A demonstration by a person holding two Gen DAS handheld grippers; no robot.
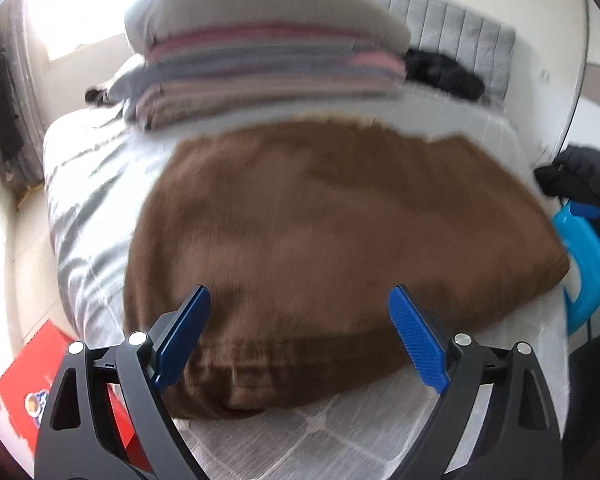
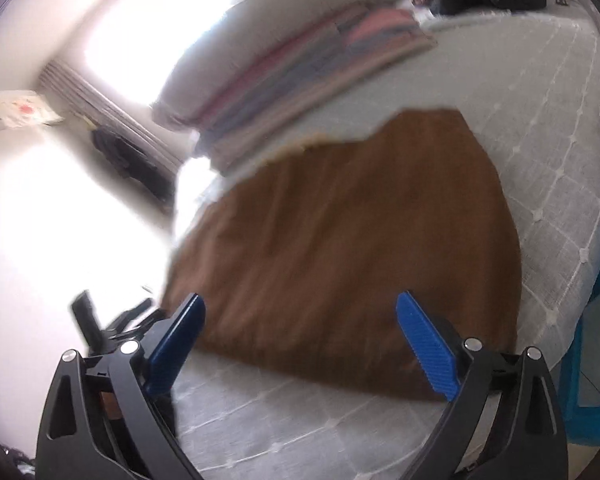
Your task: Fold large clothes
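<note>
A large brown garment lies folded on the white bed, with a ribbed hem at its near edge; it also shows in the right wrist view. My left gripper is open and empty, above the garment's near edge. My right gripper is open and empty, above the garment's near side. Both views are blurred by motion.
A stack of folded clothes with a grey pillow on top sits behind the garment, also in the right wrist view. Dark clothes lie by the grey headboard. A red box is left of the bed, a blue stool right.
</note>
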